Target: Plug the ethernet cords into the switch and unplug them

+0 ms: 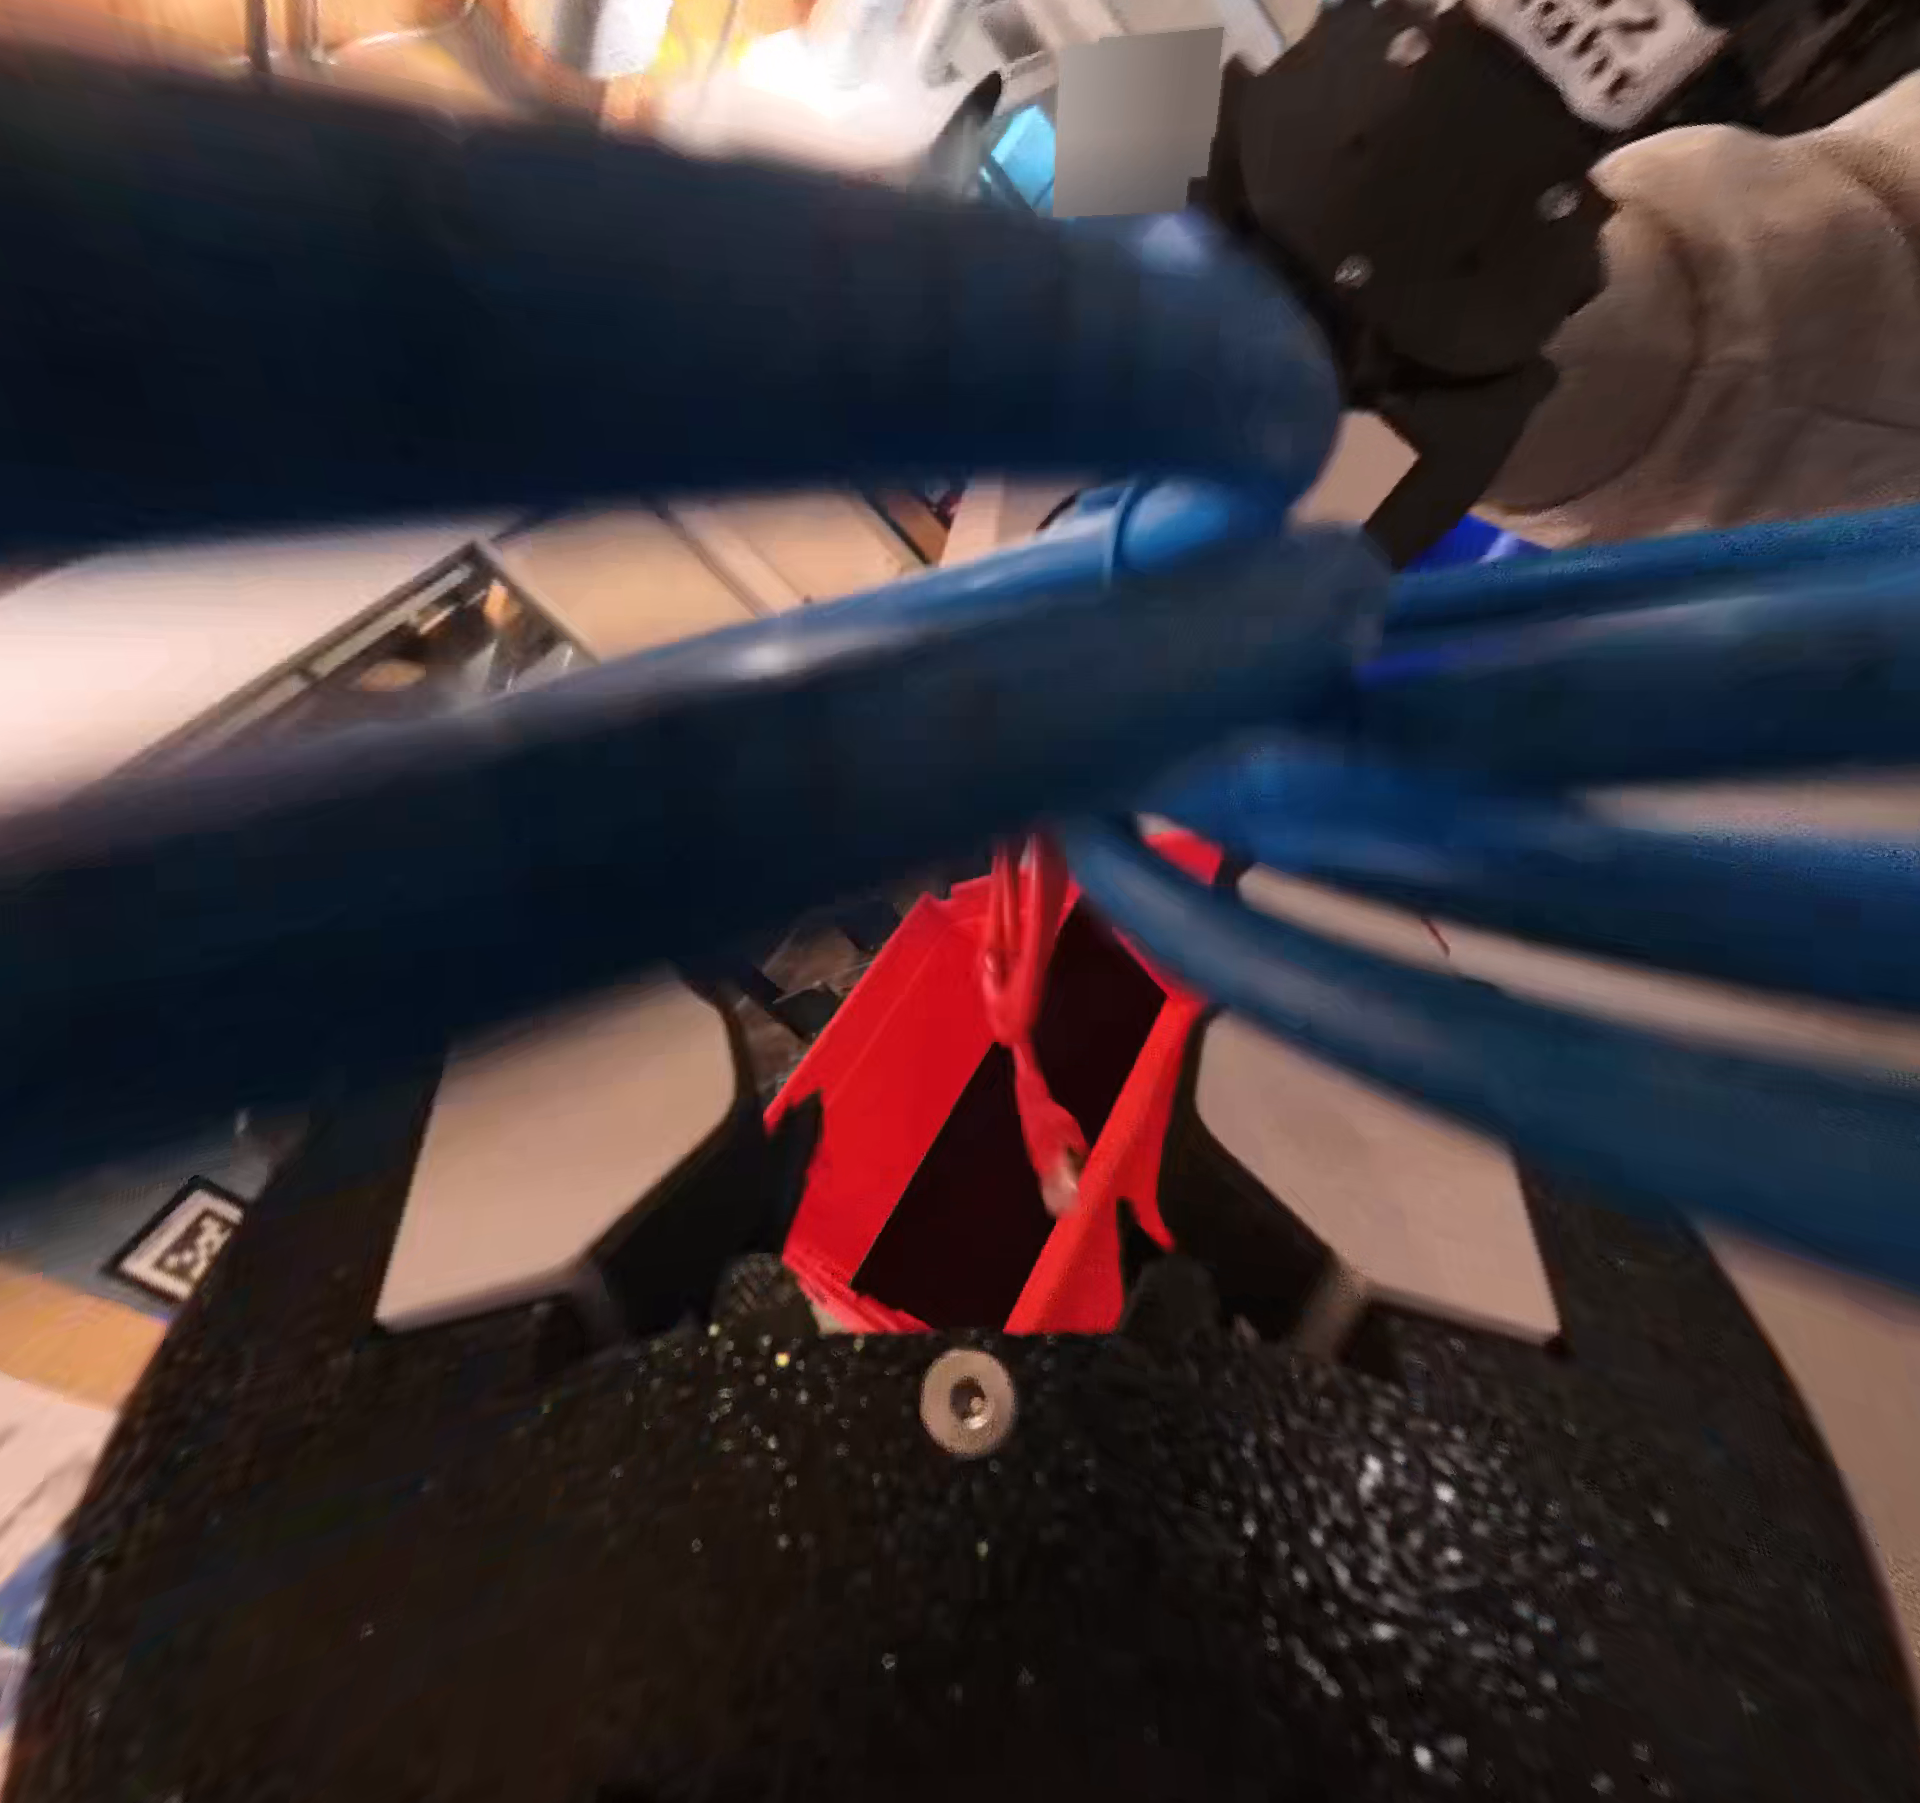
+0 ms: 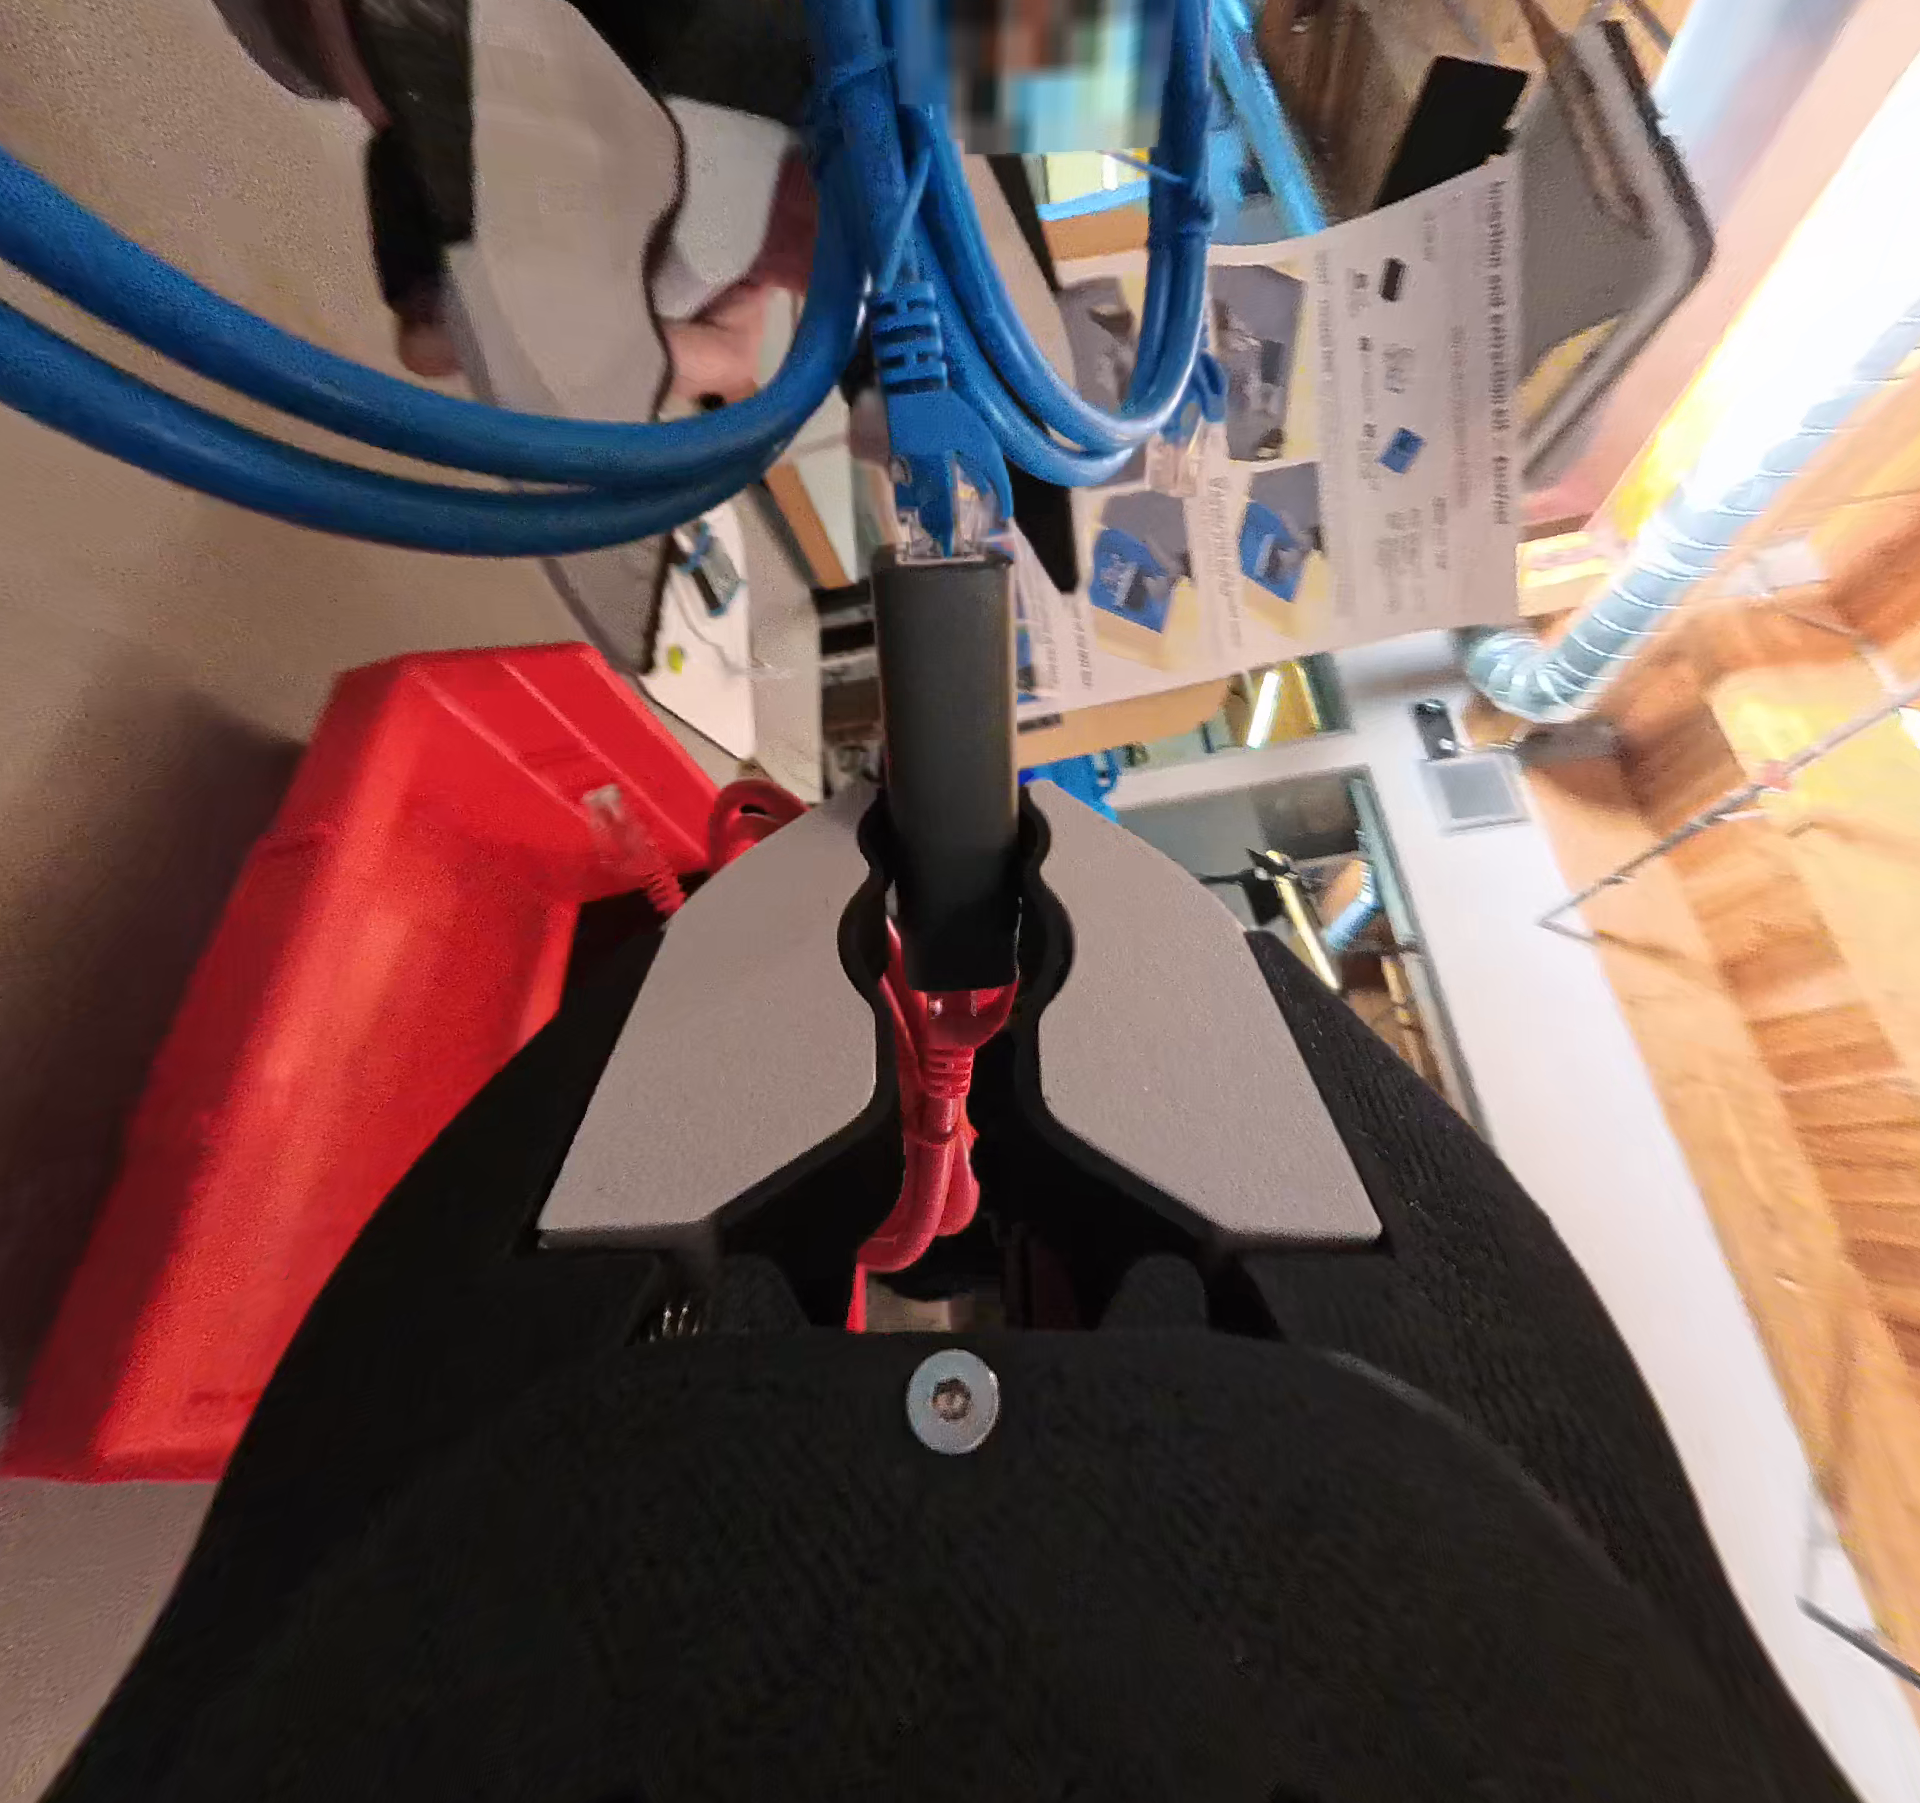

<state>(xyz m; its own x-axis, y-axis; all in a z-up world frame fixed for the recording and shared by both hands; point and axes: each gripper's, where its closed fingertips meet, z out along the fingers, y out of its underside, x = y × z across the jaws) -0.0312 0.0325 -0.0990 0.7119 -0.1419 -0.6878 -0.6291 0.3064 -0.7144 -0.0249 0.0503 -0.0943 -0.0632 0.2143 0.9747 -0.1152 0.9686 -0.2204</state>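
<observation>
In the right wrist view my right gripper is shut on a black coupler that stands upright between the grey pads. A blue network plug enters its top and a red plug its bottom. Blue cable loops hang to the left. In the left wrist view blurred blue cables cross right over my left gripper and hide its fingertips. Below them are a red box and a thin red cable with a clear plug. The right gripper shows at top right.
A red box lies left of the right gripper. A printed sheet with pictures hangs behind. A silver duct, wooden surfaces and a wire rack are at right. A hand in a pale sleeve holds the right gripper.
</observation>
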